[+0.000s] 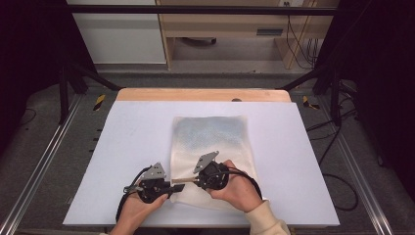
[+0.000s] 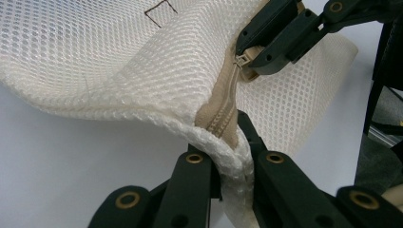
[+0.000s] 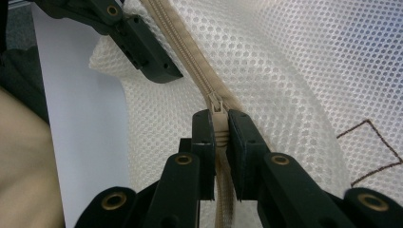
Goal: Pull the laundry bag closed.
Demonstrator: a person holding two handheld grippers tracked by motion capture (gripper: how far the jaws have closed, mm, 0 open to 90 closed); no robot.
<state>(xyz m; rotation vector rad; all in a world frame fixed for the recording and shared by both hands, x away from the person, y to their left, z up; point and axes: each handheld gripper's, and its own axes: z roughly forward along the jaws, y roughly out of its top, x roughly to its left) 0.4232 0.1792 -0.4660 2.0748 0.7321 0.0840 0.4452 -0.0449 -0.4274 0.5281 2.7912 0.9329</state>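
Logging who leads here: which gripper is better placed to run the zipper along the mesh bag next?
Right. The right gripper is shut on the zipper pull, so it can likely slide it. The left gripper pinches the mesh bag at its zipper end, suited to anchoring.

Your tabletop is bare pad to the left, right and far side of the mesh bag; room there for either hand to pass; the bag is the one obstacle, lying centre-right, its near edge lifted off the pad. Your left tongs & right tongs sit tip to tip at that edge, nearly touching; no room between them. Black frame struts stand at the far corners, off the pad.
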